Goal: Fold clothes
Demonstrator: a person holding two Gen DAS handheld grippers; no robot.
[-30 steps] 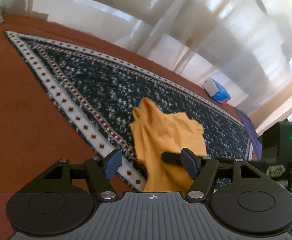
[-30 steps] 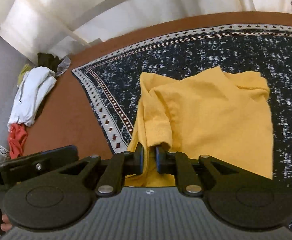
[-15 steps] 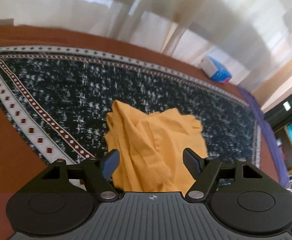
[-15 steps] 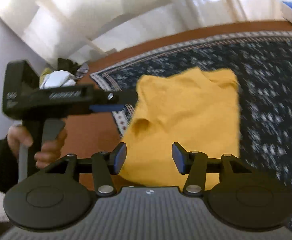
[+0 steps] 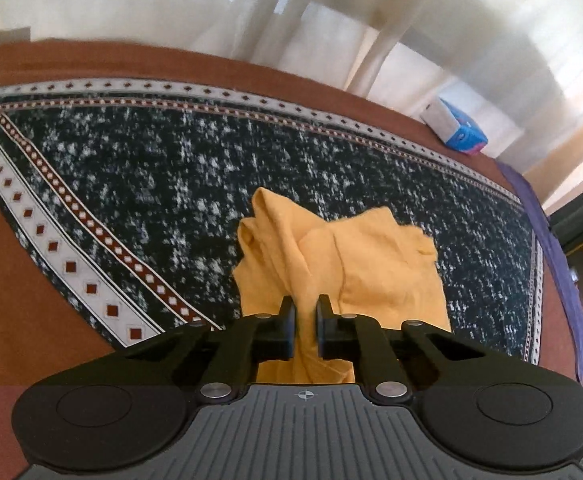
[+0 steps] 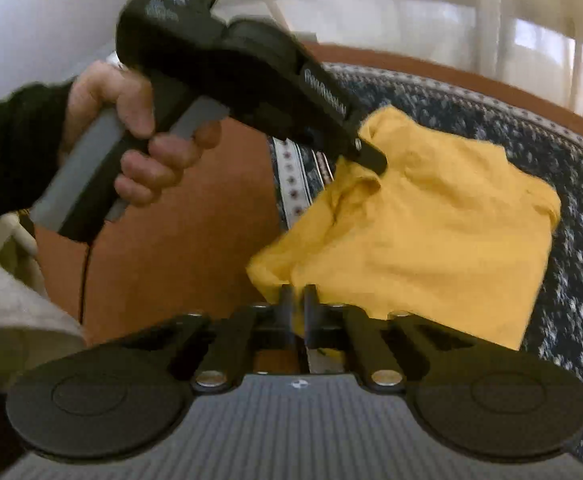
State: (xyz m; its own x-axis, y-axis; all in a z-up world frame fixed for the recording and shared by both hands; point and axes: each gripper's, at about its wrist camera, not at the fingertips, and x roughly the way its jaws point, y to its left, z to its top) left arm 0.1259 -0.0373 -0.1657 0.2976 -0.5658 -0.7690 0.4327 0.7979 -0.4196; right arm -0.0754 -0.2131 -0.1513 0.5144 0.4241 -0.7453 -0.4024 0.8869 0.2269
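The yellow garment (image 5: 343,276) lies bunched on the near part of the patterned rug (image 5: 171,168), which covers an orange-brown surface (image 5: 15,320); no tidy fold shows yet, so I judge nearly all the folding is still ahead. My left gripper (image 5: 305,328) is closing on a ridge near its left edge, while the right gripper (image 6: 298,312) has clamped what looks, through blur, like its near corner. A blue-and-white box (image 5: 457,130) sits far right, well clear; nothing blocks me.
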